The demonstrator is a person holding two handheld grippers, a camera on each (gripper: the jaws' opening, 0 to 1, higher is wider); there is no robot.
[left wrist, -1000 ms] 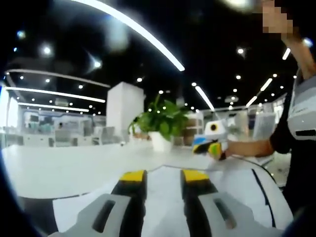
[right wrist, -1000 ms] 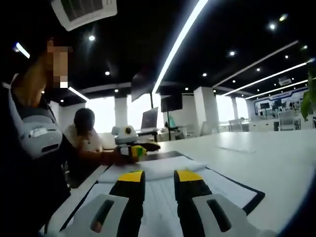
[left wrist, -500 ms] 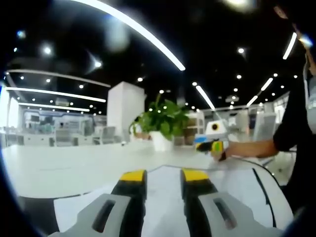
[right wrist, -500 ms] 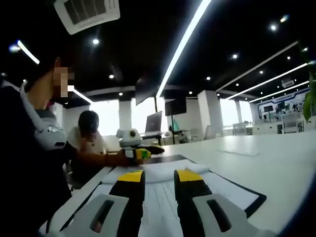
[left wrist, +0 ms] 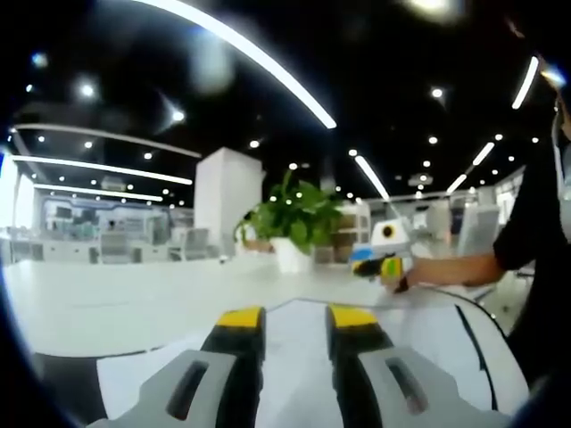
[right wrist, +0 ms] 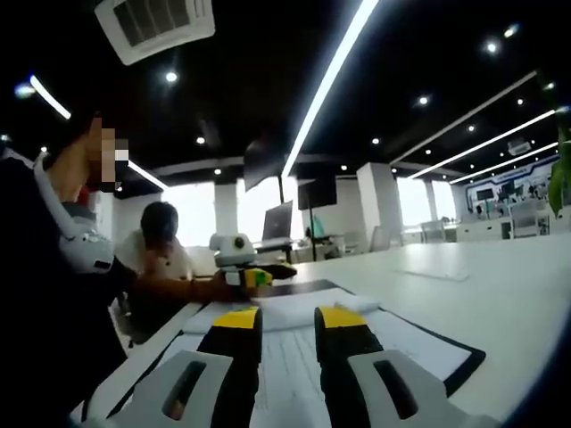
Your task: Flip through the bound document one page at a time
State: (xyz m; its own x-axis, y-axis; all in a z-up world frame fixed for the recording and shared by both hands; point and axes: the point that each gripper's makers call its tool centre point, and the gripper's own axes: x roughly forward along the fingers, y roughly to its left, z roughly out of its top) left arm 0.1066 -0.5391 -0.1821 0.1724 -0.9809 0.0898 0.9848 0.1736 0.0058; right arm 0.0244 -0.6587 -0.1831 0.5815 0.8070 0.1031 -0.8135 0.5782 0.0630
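Both grippers are down low over the bound document (left wrist: 428, 330), which lies open and flat on the white desk (left wrist: 116, 303), and the step in hand looks like the pause between pages: nothing is lifted, no sheet is caught in the air.

In the left gripper view the left gripper (left wrist: 296, 318) sits at 6 o'clock, its yellow-tipped jaws a narrow gap apart with bare white page showing between them. They hover at or just above the paper (contact I cannot tell), and they grip nothing. Over at 3 o'clock the right gripper (left wrist: 379, 265) rests low at the far side of the document, the person's forearm (left wrist: 446, 267) behind it. A potted plant (left wrist: 294, 218) stands further back on the desk at 12 o'clock.

Switch to the right gripper view: the right gripper (right wrist: 290, 318) is likewise at 6 o'clock, jaws narrowly parted, printed lines of the bound document (right wrist: 401, 339) visible between them, nothing pinched. At 9 o'clock the left gripper (right wrist: 243, 276) sits by a gently raised hump of pages (right wrist: 294, 308). A seated person (right wrist: 161, 245) is in the background.

Next move, as I judge it: one pair of jaws must get down to the page's free edge, separate a single sheet and pinch only that one, while the other gripper steadies the stack. The risk is taking two sheets at once.
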